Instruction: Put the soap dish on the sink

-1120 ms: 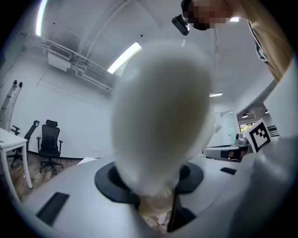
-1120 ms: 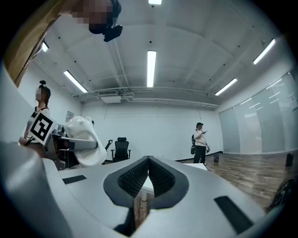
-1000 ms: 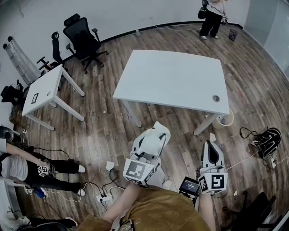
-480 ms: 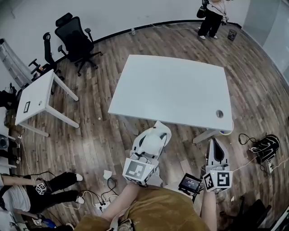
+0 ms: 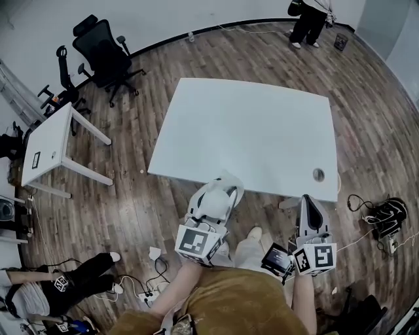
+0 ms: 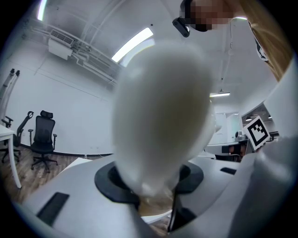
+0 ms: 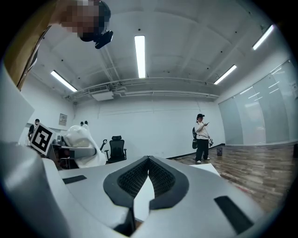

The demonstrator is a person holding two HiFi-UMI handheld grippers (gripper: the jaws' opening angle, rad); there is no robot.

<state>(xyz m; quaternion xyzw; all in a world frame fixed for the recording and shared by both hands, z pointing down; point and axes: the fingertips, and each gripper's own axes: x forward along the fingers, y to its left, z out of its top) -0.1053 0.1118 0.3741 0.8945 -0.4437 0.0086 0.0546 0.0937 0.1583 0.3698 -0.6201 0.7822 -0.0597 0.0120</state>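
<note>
A wooden floor [image 5: 131,190] spread round a white surface [image 5: 249,131], with office chairs [image 5: 101,49] at its 10 o'clock and a standing person [image 5: 308,19] at its 1 o'clock. Only the head view gave us this layout, with both grippers just off the surface's 6 o'clock edge. Only the gripper views gave us the ceiling strip lights [image 7: 140,56]. The left gripper [image 6: 150,180] had its jaws clamped on the soap dish [image 6: 158,107], a smooth, white, rounded oval held in the air that filled most of the left gripper view. We could not see into its hollow. The right gripper [image 7: 148,162], at the dish's 3 o'clock, had its jaws closed tip to tip with nothing between them.
</note>
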